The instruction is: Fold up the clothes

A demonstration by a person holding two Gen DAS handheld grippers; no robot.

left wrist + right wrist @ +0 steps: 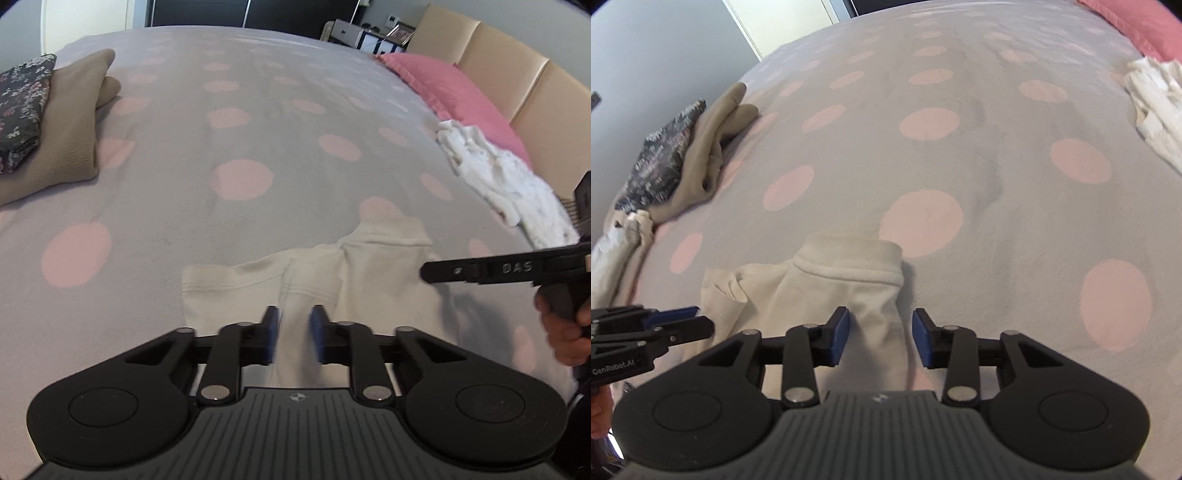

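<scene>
Cream garment [369, 266] lies rumpled on bed [258, 122] near its front edge, stitched hem up, partly under both grippers; left gripper [294, 334] parted, cloth between jaws, not pinched; right gripper [880, 338] wider apart, likewise holding nothing; fabric looks soft, light, limp, likely to sag and bunch; best hold probably at seamed hem or corners.

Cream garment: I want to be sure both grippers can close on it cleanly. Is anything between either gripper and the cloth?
Nothing visible is in the way. The cream garment lies on the dotted bedspread, and cloth already sits between the open jaws of the left gripper and the right gripper.
</scene>
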